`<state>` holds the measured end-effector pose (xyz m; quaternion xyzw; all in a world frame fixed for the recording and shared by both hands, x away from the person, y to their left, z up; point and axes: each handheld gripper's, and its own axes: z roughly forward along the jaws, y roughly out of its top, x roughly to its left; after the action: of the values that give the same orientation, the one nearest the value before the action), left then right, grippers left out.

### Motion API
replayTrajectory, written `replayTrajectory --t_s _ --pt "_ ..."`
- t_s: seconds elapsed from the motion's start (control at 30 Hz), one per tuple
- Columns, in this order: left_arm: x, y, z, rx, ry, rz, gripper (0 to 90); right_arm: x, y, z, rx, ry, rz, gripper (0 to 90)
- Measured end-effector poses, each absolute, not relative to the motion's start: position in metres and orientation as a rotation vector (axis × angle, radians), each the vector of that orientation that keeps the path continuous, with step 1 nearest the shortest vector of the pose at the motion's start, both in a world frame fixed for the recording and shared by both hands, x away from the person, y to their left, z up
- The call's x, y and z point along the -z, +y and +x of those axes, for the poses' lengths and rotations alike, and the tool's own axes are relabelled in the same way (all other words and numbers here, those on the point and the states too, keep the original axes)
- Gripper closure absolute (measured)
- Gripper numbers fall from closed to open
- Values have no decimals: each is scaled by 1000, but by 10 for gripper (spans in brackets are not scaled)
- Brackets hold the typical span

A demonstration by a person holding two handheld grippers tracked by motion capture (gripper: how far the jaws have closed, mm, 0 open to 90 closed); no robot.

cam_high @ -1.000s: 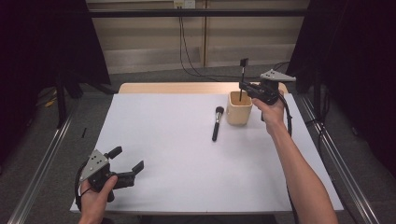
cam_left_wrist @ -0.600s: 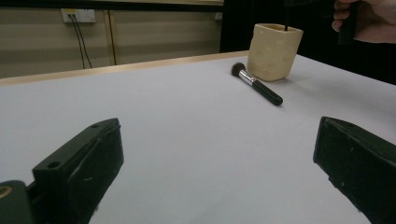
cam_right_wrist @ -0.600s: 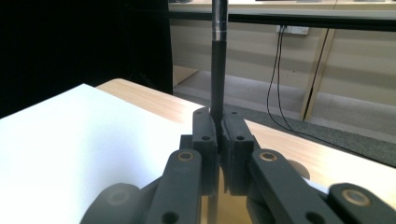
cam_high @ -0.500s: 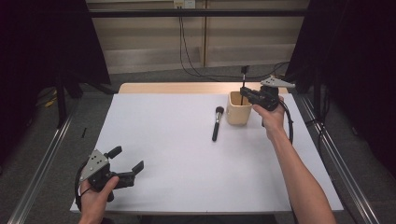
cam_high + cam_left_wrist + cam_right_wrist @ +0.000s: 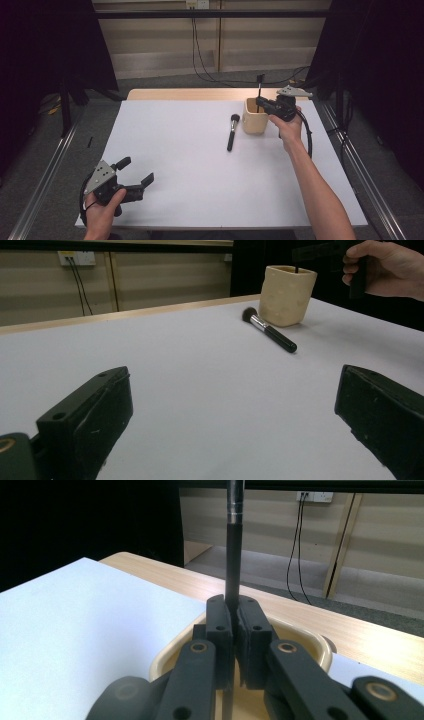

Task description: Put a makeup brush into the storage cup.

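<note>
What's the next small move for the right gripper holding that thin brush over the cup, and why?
Probably lower a little further, then open. The right gripper is shut on the upright thin brush, whose lower end already sits inside the beige cup, so letting go should leave it standing in the cup.

The right claw (image 5: 263, 104) is squeezed tight, its arm stretched far forward. The left claw (image 5: 134, 176) sits low and near, with its jaws wide apart.
</note>
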<state>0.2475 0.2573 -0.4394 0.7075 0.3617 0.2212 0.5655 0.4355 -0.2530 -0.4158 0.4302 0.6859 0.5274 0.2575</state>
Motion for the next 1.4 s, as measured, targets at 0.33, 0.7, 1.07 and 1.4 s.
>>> replayTrajectory --t_s 0.33,0.7,1.07,1.4 --pt "440 258 249 -521 854 1666 21 425 -253 434 -1413 1885 1177 853" --pt "441 259 250 -521 861 1672 21 427 -253 434 -1406 1892 1202 803" --pt "441 260 251 -512 873 1656 21 424 -255 429 -1420 1870 1203 611" --pt "441 260 252 -515 874 1661 21 419 -252 413 -1419 1851 1184 239"
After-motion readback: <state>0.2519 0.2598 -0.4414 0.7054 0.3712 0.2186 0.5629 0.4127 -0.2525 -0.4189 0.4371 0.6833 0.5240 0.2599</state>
